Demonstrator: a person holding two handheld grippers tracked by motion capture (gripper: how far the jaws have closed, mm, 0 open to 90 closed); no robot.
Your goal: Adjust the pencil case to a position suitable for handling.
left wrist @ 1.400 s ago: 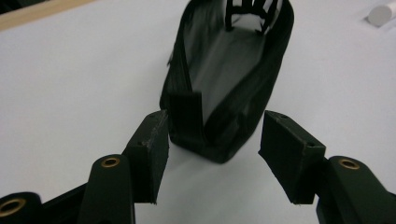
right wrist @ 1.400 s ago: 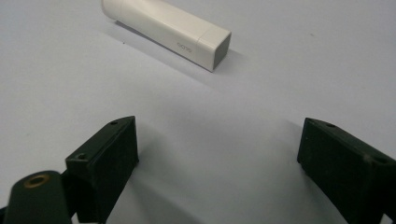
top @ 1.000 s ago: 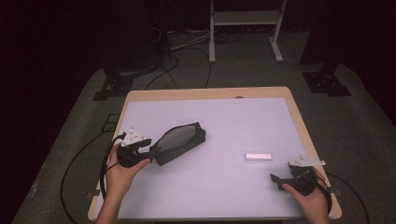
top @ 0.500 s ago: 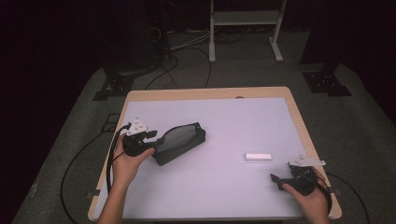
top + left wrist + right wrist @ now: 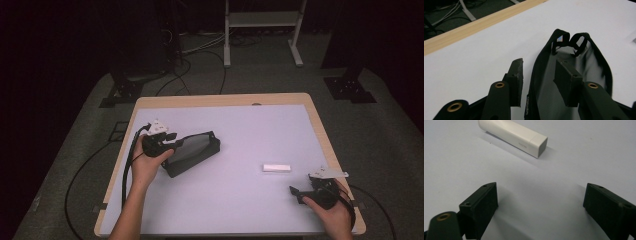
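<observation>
A black zip pouch (image 5: 194, 151) lies open on the left half of the white table top (image 5: 250, 130). My left gripper (image 5: 171, 147) is at its near end. In the left gripper view one jaw stands outside the pouch (image 5: 574, 60) and the other over its inside, so the pouch's rim runs between them. The left gripper (image 5: 539, 62) has just been closing its jaws, and the pads stand clear of the rim. A small white stick (image 5: 276, 167) lies to the right. My right gripper (image 5: 296, 194) rests open near the front right corner, with the stick (image 5: 514, 136) just ahead of it (image 5: 541, 187).
The table has a wooden rim (image 5: 220, 100). Cables (image 5: 195, 55) and a metal stand (image 5: 262, 30) sit on the dark floor behind it. A cable (image 5: 127, 170) trails from the left gripper over the table's left edge.
My left gripper has moved away from the person and rightward onto the pouch's near end, and its jaws look narrower. The pouch, the stick and the right gripper have stayed put.
</observation>
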